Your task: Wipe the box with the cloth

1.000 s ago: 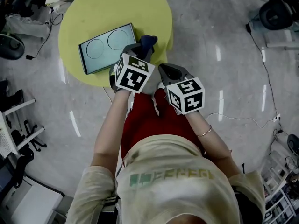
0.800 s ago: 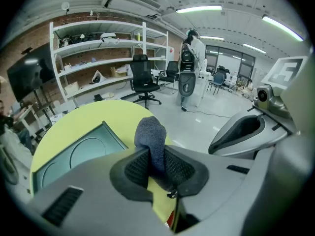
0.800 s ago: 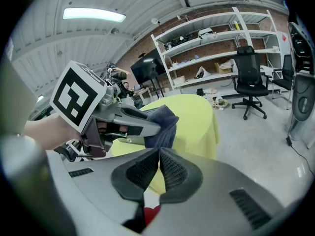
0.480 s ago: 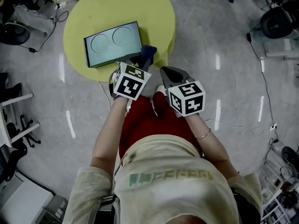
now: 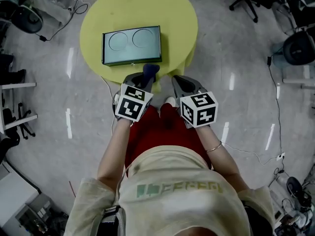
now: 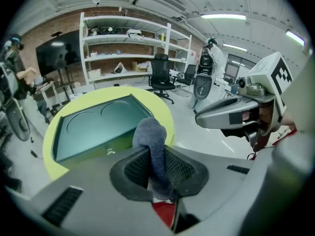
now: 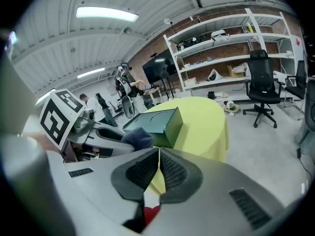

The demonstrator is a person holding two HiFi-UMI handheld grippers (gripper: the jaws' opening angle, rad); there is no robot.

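A dark green box (image 5: pixel 132 45) with two round recesses in its top lies on the round yellow table (image 5: pixel 172 14). It also shows as the box (image 6: pixel 93 127) in the left gripper view and the box (image 7: pixel 156 121) in the right gripper view. My left gripper (image 5: pixel 143 77) is shut on a dark blue cloth (image 5: pixel 150 72), whose tip (image 6: pixel 150 134) sticks up just short of the box's near side. My right gripper (image 5: pixel 179 81) hangs beside it at the table's near edge, shut with nothing between its pads.
Office chairs (image 7: pixel 261 82) stand on the grey floor around the table, and metal shelves (image 6: pixel 128 48) line the back wall. A cable (image 5: pixel 246 151) runs over the floor at the right. The person's red trousers (image 5: pixel 157 136) are below the grippers.
Both grippers have come nearer the table's edge, and the cloth now sits close to the box's near side. The view has shifted so the box lies squarer to me.
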